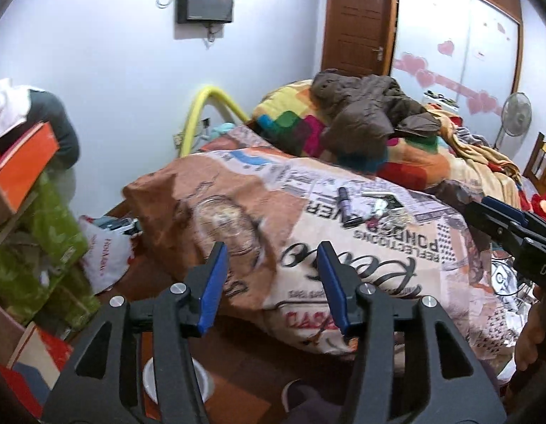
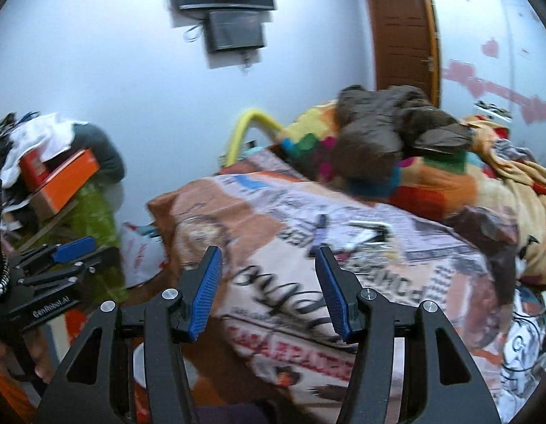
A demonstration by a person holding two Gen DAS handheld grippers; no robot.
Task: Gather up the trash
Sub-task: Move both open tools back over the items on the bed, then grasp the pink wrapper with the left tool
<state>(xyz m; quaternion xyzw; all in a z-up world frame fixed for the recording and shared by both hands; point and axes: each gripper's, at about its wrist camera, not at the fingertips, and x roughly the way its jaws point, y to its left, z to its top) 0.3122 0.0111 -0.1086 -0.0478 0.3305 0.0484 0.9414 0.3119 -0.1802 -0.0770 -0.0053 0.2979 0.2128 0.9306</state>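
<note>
While both grippers hover over the bed (image 1: pixel 237 190), left gripper (image 1: pixel 271 265) and right gripper (image 2: pixel 269 268) have jaws released, nothing between; small trash (image 1: pixel 375 208) lies on the printed quilt (image 1: pixel 343 254), ahead.

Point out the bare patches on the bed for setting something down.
Free: the printed quilt between its near-left corner and the small dark items. Crowded: the back, under the brown jacket and colourful blanket.
</note>
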